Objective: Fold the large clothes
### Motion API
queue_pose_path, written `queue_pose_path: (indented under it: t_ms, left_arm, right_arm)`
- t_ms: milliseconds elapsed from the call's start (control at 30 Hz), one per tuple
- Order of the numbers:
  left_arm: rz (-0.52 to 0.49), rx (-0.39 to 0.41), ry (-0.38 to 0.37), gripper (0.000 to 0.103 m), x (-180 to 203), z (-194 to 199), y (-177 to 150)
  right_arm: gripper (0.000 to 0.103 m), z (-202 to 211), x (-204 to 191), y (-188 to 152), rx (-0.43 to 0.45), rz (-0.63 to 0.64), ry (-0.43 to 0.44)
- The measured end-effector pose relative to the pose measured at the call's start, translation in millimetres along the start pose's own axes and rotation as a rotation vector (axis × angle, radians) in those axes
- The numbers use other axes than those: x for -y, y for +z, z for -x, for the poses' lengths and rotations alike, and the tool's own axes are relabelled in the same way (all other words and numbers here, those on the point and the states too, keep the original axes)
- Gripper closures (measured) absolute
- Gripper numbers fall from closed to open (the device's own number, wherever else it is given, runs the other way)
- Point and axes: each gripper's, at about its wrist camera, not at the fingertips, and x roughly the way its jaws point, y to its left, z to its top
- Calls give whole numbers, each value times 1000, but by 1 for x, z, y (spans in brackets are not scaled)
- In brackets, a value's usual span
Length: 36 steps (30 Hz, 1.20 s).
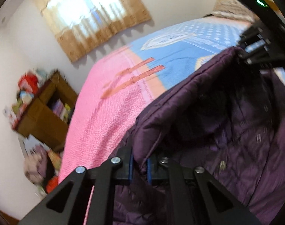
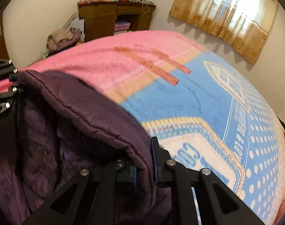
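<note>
A purple quilted coat [image 1: 227, 123] is held up over the bed [image 1: 112, 101], its padded edge stretched between the two tools. One end of that edge is pinched between the blue pads of the left tool [image 1: 139, 168], which is pressed together on the fabric. The other end is pinched by the right tool [image 2: 145, 168], likewise pressed together on the cloth. The coat's lining and snap buttons are turned toward the left camera. Beyond the coat, the bed is covered by a blanket [image 2: 198, 103], pink on the side toward the desk [image 2: 116, 16] and blue with white dots on the other side. Beyond the bed's pink end, the desk is piled with clutter. A curtained window [image 2: 230, 13] is set in the wall beside the desk. A heap of clothes [image 2: 61, 37] is seen between the desk and the bed.
</note>
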Motion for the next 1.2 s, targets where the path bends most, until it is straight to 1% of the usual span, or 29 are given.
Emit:
queue_pose_path:
  t_ms: [100,300,567,767,867,900,933,967,1000,1033,1067,1100,1133,1167,1200]
  left_arm:
    - [-70,8,15,91,16,4,-16]
    - [-131,18,30,91,28,7,-30]
    - [-185,-38,30,91,34,-4,-43]
    - [-235,-66,53,91,46,-14,-53]
    - [-261,-72,79,91,53,-19,-54]
    - [-262,-73,80,91,53,-19,-54]
    - [-261,-74,80,91,53,-19,-54]
    - [-258,-73,79,91,52,-18,-54]
    - [-257,-72,77,91,50,-18,-54]
    - [-256,-69,76,91,50,-18,-55]
    - [-256,-66,77,91,49,-18,-55]
    - [-259,-64,78,91,50,-19,-56]
    - [-264,-62,79,91,49,-20,-57]
    - [-266,-63,80,91,49,-21,-57]
    - [-269,-66,82,91,52,-21,-58]
  right_arm:
    - [91,-3,-7,-15,-21,10,-7]
    - [91,-9,-26,-34,-49,79,-51]
    - [91,-22,-50,-50,-80,182,-121]
    - [90,-35,-52,-56,-118,179,-128]
    - [87,-28,-53,-53,-153,202,-123]
    - [82,-21,-49,-51,-174,193,-95]
    - [75,-12,-44,-50,-190,159,-49]
    - [72,0,-36,-48,-197,102,14]
    - [65,17,-26,-45,-176,26,93]
    - [60,31,-18,-43,-143,-30,147]
    - [60,53,-7,-37,-65,-110,213]
    - [57,64,-1,-33,-15,-155,235]
    - [51,72,5,-27,41,-209,247]
    - [50,73,9,-18,87,-258,236]
    - [50,70,9,-12,102,-273,215]
